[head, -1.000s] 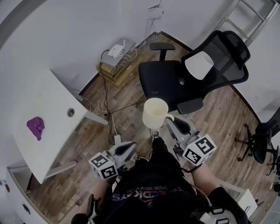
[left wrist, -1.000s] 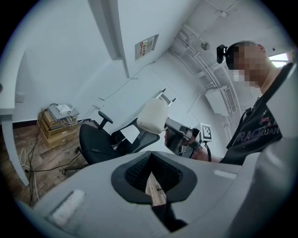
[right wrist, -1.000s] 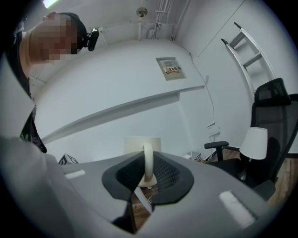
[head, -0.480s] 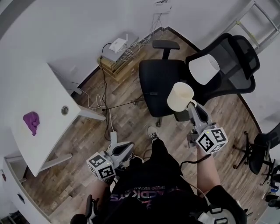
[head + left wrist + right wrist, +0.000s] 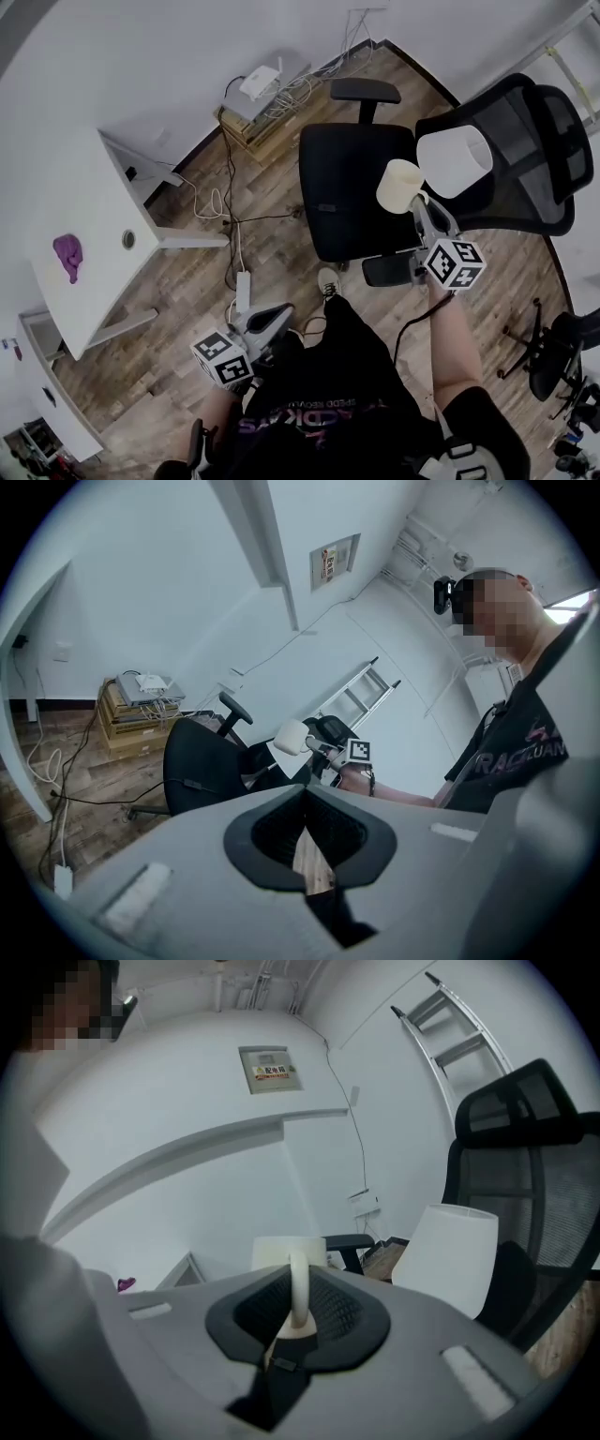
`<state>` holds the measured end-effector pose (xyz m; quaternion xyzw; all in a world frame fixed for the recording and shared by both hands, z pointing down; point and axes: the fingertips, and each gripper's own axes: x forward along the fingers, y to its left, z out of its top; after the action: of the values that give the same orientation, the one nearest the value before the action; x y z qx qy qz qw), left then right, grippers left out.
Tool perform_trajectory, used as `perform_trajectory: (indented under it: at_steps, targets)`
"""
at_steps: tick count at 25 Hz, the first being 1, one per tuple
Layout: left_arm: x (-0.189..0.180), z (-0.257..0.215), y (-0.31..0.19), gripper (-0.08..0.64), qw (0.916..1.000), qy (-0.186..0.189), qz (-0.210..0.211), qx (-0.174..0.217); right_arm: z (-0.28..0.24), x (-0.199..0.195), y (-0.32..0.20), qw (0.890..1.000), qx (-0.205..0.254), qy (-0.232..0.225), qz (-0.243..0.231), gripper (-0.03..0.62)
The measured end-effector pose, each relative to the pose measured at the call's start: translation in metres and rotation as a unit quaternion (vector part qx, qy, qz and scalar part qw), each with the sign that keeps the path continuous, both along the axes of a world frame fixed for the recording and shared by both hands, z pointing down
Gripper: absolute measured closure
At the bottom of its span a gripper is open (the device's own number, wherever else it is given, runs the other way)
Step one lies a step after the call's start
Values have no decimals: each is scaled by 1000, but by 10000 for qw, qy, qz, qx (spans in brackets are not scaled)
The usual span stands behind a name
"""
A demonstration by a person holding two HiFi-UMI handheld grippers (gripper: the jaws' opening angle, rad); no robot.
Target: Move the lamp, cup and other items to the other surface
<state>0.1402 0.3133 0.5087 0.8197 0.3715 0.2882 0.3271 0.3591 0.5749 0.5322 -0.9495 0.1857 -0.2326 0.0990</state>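
Note:
My right gripper (image 5: 419, 202) is shut on the handle of a cream cup (image 5: 400, 185) and holds it over the black office chair's seat (image 5: 347, 187). Beside it, a lamp with a white shade (image 5: 455, 161) rests on that chair against the mesh back. In the right gripper view the cup (image 5: 289, 1251) stands just past the jaws, its handle (image 5: 298, 1288) clamped between them, with the lamp shade (image 5: 448, 1251) to its right. My left gripper (image 5: 275, 321) hangs low by the person's leg, shut and empty; the left gripper view shows its jaws (image 5: 305, 825) closed over the wooden floor.
A white desk (image 5: 94, 216) at the left carries a purple cloth (image 5: 67, 255). A cardboard box with a router (image 5: 258, 94) and loose cables lie by the wall. A ladder (image 5: 572, 28) leans at the upper right, and a second chair (image 5: 558, 342) stands at the right.
My right gripper has carried the cup rightward and away from the body, from above the floor to over the chair seat beside the lamp. The left gripper stayed low by the leg.

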Motion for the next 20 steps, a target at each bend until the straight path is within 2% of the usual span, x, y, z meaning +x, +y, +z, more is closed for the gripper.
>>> perform_trajectory:
  at_steps: [8,16,20]
  targets:
    - [12,21,21,560,9968,-511,-592,173,127,75,20,9934,-346,-1085,-164,541]
    - [12,39,13,560,9893,-925,-1035,444,230,116,11,9806,-339,-1930,-54,541]
    - [9,53,11,560,9850,-1144,-1188,510,268,127,13,9743,-538,-2186,57,541]
